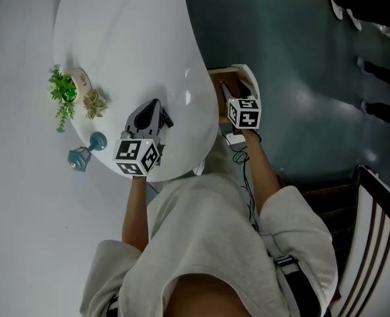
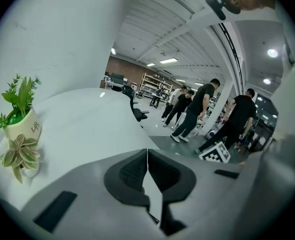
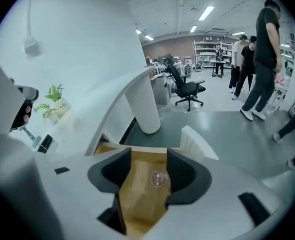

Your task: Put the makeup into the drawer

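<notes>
Under the white table's right edge an open drawer shows its wooden floor and white front. A small round pink makeup compact lies flat on that floor. My right gripper hangs above it, open, with nothing between the pads and well clear of the compact. From the head view the right gripper points down into the drawer. My left gripper hovers over the tabletop; its jaws are shut with the pads touching and hold nothing.
A potted plant, a small succulent and a teal stand sit at the table's left. The white table leg rises behind the drawer. A dark chair is at my right. People stand far off.
</notes>
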Tool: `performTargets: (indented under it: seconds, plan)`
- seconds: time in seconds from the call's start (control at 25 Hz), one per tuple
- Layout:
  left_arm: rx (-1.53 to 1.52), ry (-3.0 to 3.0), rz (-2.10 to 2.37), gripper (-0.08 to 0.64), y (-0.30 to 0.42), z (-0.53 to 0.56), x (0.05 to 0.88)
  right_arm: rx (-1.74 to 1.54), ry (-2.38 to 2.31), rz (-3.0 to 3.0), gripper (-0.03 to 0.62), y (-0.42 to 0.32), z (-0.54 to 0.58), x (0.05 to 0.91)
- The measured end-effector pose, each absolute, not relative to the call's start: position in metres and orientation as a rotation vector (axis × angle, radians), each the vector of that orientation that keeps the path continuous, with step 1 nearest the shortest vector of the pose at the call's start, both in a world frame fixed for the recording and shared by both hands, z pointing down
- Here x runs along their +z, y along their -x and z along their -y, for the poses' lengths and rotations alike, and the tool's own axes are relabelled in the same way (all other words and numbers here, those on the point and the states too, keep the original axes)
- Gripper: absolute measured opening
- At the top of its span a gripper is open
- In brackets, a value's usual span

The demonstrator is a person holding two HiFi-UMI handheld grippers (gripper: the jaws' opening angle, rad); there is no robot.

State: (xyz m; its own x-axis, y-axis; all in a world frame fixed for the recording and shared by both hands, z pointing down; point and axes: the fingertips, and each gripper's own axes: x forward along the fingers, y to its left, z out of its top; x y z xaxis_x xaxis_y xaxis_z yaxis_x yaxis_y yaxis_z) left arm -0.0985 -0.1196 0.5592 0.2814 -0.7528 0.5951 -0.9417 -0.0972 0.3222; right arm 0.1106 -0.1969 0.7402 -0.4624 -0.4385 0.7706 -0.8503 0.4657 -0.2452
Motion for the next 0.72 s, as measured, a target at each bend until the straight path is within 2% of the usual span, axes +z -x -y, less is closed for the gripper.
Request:
performTargets:
  seconds: [0.4,0.72]
  plan:
    - [0.305,-1.917,1.567,0.012,0.107,0.113,0.544,0.668,-0.980,2.282,0.209,-0.088,0.138,0.617]
    - [0.264,-1.867,1.644,0.012,0.135,0.085,0.534,0.612,-0.782,2.356,0.207,-0.024,0.103,0.603]
